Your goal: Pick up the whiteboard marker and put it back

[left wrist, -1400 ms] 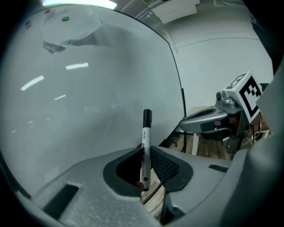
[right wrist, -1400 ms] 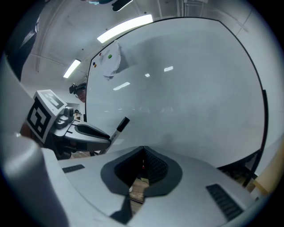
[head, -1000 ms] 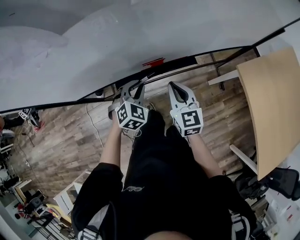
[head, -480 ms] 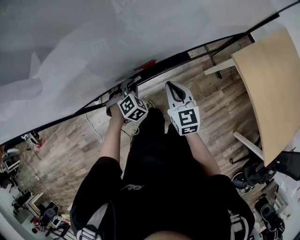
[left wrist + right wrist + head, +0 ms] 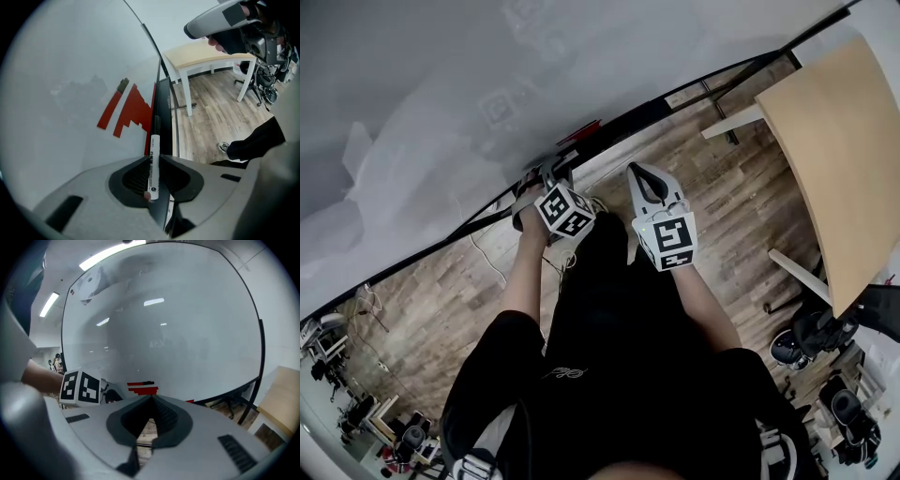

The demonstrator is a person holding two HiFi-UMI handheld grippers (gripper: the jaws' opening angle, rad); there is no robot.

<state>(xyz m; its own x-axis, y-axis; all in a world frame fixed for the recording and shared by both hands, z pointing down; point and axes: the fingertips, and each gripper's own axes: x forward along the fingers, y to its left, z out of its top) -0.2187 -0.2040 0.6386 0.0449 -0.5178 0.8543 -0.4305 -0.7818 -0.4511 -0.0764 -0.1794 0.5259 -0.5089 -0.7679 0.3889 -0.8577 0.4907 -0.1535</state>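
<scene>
The whiteboard marker (image 5: 153, 146), white with a black cap, is pinched upright between the jaws of my left gripper (image 5: 153, 158), cap pointing away along the whiteboard's black lower edge (image 5: 161, 117). In the head view the left gripper (image 5: 551, 175) is close against the base of the whiteboard (image 5: 487, 84), near a red mark (image 5: 579, 132). My right gripper (image 5: 641, 175) hovers beside it to the right, jaws shut with nothing between them (image 5: 151, 399). The right gripper view shows the left gripper's marker cube (image 5: 80, 387) and red shapes (image 5: 142, 389) on the board.
A light wooden table (image 5: 834, 159) on white legs stands to the right, also showing behind the board's edge (image 5: 206, 52). Office chairs (image 5: 825, 328) sit at the lower right. Wood floor (image 5: 441, 281) lies below, with a cable (image 5: 487, 258) on it.
The head view has tilted, so the board fills more of the picture. The left gripper has edged up and left toward the board's lower edge; the right one keeps its place beside it.
</scene>
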